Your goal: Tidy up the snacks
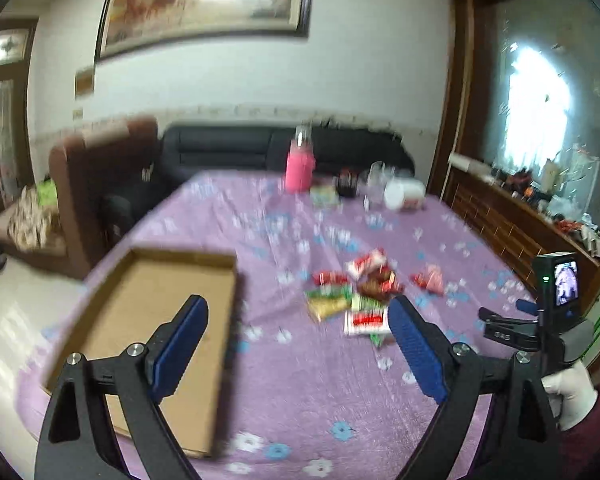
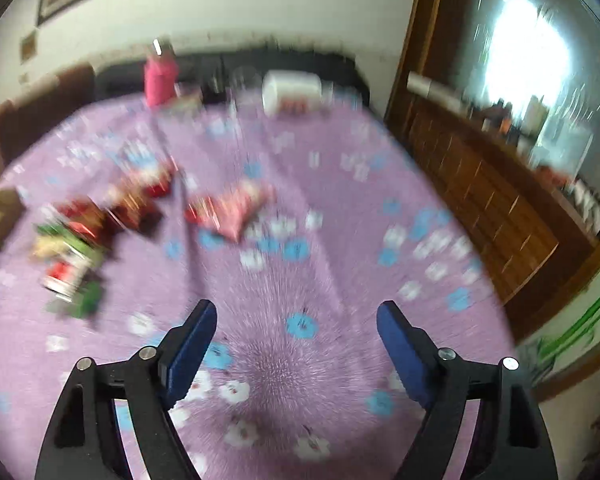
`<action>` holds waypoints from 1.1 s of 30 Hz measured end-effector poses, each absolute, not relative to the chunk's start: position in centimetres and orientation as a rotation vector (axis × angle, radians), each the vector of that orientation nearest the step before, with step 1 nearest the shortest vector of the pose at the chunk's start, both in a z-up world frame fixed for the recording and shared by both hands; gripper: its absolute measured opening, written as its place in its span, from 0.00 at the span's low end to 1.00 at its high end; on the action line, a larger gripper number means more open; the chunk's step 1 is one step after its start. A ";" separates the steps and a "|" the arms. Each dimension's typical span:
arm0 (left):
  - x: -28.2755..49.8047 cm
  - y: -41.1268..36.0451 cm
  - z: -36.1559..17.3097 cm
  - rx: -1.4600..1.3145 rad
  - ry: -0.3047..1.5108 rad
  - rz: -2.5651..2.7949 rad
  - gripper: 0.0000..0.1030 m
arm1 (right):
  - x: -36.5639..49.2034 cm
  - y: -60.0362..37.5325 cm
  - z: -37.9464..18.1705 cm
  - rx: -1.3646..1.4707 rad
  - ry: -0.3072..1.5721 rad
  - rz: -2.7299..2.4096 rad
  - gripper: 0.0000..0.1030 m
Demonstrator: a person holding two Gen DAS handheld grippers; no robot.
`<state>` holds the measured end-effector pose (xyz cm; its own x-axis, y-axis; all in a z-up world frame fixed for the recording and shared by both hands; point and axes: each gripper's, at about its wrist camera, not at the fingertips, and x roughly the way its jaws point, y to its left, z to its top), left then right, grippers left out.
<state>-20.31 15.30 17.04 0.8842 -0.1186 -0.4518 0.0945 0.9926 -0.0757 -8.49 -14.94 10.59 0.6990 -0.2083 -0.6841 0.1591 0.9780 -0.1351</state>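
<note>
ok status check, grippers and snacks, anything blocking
Left gripper open, empty. Right gripper open, empty. Snack packets heaped on purple tablecloth, cardboard tray holds none. Nothing blocking.

You face a white wall [image 1: 228,80] with a framed painting [image 1: 204,0], a dark sofa [image 1: 236,148] below it, a wooden cabinet [image 1: 500,216] right, and a bright window [image 1: 536,108].
</note>
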 end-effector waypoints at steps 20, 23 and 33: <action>-28.4 27.1 52.8 -0.026 0.147 0.065 0.93 | -22.3 -12.5 55.0 -0.199 0.071 -0.351 0.82; -26.5 27.2 52.9 0.014 0.163 0.109 0.96 | -21.8 -11.7 55.2 -0.210 0.041 -0.326 0.91; -16.3 21.9 33.1 -0.054 0.404 -0.152 0.98 | -7.7 -8.7 28.2 -0.069 0.605 0.086 0.85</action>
<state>-16.34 21.89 33.11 0.9083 -0.1578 -0.3875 0.1363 0.9872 -0.0826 -7.71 -8.71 28.20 0.8192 0.0603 -0.5704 -0.1008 0.9941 -0.0398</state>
